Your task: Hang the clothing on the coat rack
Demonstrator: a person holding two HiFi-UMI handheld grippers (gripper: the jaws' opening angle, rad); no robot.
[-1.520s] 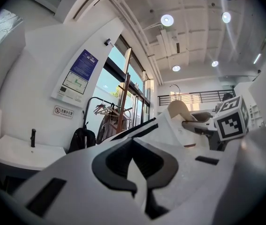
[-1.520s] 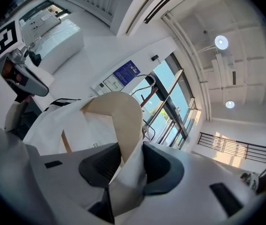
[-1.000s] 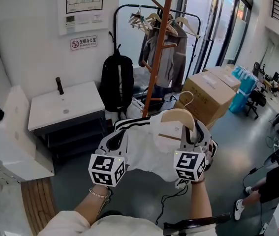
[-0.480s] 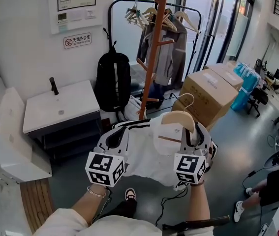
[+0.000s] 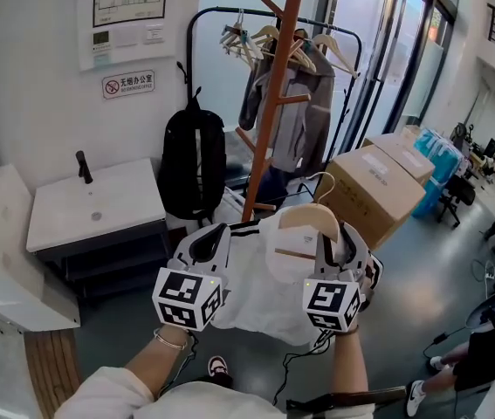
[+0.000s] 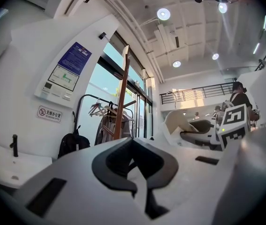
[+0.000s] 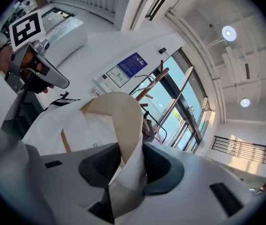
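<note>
A white garment [image 5: 256, 282] with black shoulder stripes hangs on a pale wooden hanger [image 5: 310, 216] held out in front of me. My right gripper [image 5: 339, 238] is shut on the hanger's right end through the cloth; in the right gripper view the hanger [image 7: 123, 121] and a cloth fold sit between the pads. My left gripper [image 5: 209, 244] rests at the garment's left shoulder. Its jaws look shut in the left gripper view [image 6: 135, 172], with no cloth showing between them. The orange-brown coat rack [image 5: 273, 103] with short pegs stands ahead, beyond both grippers.
Behind the coat rack a black clothes rail [image 5: 230, 11] carries spare hangers and a grey jacket [image 5: 298, 103]. A black backpack [image 5: 193, 160] hangs left of the pole. A white sink cabinet [image 5: 94, 203] is at the left. Cardboard boxes [image 5: 378, 182] are at the right.
The room has slid down and left in the head view and the coat rack looks nearer. Both grippers carry the hanger and garment along unchanged.
</note>
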